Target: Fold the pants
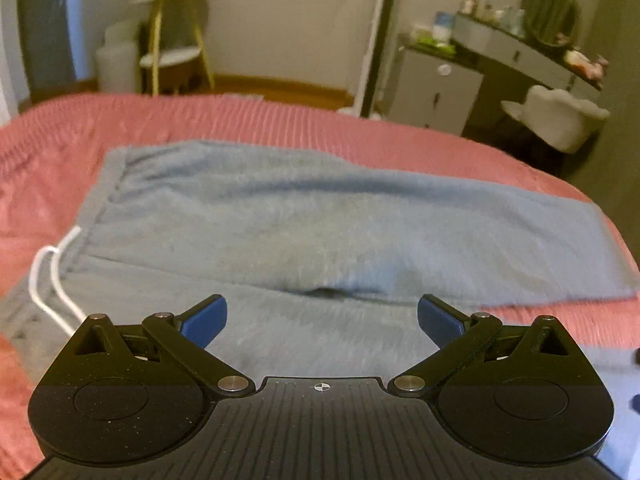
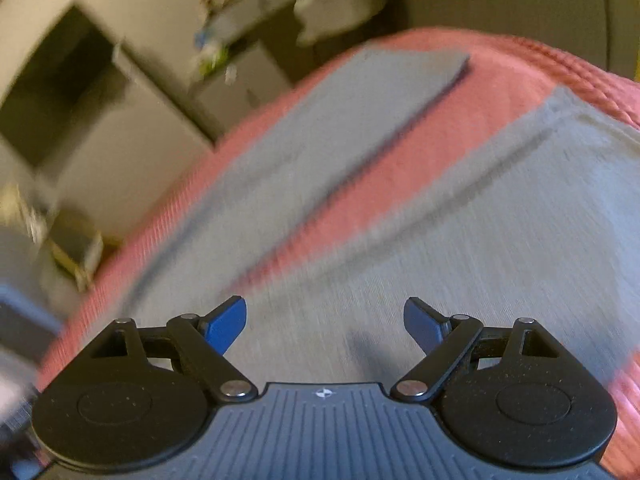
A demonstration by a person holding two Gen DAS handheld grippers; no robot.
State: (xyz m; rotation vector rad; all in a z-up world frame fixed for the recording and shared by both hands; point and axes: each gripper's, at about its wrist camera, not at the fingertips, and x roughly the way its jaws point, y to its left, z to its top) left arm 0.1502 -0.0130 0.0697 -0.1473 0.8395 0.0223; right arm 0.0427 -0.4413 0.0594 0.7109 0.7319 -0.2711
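I see the grey pants (image 1: 320, 216) spread flat on the pink bed (image 1: 60, 140); my left hand-held gripper (image 1: 322, 316) hovers over their near edge, jaws wide apart, holding nothing. My right hand-held gripper (image 2: 325, 324) is likewise spread and empty above the cloth; the white drawstring (image 1: 48, 280) lies to the left.

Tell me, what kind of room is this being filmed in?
Most likely a bedroom at home. Grey pants lie spread on a bed with a pink cover, and a dressing table with a round mirror stands by the wall.
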